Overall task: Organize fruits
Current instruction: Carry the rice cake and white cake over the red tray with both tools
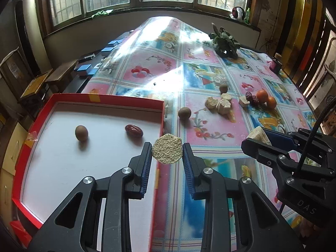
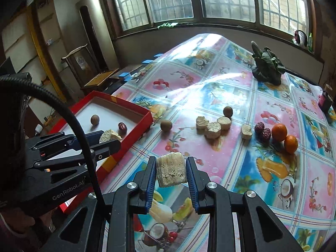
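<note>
My left gripper (image 1: 167,147) is shut on a pale corn cob piece (image 1: 167,151), held above the right wall of the red box (image 1: 100,99). The box holds a brown round fruit (image 1: 81,133) and a red date (image 1: 133,131). My right gripper (image 2: 171,163) is shut on another corn cob piece (image 2: 171,172), held above the tablecloth to the right of the box. On the table lie more corn pieces (image 2: 212,127), two brown fruits (image 2: 166,125), two red dates (image 2: 263,130) and two oranges (image 2: 284,136).
A leafy green vegetable (image 2: 267,66) sits at the far right of the table. A small dark jar (image 2: 324,100) stands near the right edge. Wooden stools and blue-topped blocks (image 1: 84,69) stand left of the table. Windows run along the far wall.
</note>
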The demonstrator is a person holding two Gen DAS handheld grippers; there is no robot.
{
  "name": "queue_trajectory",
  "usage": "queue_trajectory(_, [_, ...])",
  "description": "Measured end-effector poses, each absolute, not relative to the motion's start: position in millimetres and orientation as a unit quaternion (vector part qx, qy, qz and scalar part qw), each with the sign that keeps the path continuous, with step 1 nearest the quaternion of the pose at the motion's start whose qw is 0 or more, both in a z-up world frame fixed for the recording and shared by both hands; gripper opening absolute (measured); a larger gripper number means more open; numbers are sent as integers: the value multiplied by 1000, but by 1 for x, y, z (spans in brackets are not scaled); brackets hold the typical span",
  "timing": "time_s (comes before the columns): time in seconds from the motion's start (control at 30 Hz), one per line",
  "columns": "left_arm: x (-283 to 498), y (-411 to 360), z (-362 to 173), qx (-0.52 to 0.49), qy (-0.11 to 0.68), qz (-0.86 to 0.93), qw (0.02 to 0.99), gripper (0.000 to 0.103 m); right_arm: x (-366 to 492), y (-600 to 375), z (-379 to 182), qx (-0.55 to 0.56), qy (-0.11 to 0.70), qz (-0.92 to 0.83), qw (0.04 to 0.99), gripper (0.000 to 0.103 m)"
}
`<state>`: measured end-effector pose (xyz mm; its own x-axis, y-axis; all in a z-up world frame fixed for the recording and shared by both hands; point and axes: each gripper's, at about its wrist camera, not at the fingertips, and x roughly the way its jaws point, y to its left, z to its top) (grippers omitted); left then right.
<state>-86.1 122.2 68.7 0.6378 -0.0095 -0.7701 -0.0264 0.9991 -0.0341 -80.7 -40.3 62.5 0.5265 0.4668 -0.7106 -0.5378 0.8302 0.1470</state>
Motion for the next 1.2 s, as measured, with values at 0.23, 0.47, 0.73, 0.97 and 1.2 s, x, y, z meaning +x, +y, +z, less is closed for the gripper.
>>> queue_trajectory(0.23, [-92,156,67,-37,425,29,904,28,-83,-5,65,-59,392,315,862,27])
queue_trajectory(0.47, [-93,193,58,-57,431,63,898,28,-76,30,62,-63,398,346,847,27])
queue_trajectory(0.73, [-94,219,47,-67,438,85,892,28,-66,78,47,-86,414,380,823,27])
queue_trajectory(0.97, [-93,233,40,-76,445,98,887,29,-58,108,27,-108,430,390,807,27])
queue_trajectory(1.2, [-88,238,34,-72,462,112,877,29,-52,118,10,-111,447,399,793,27])
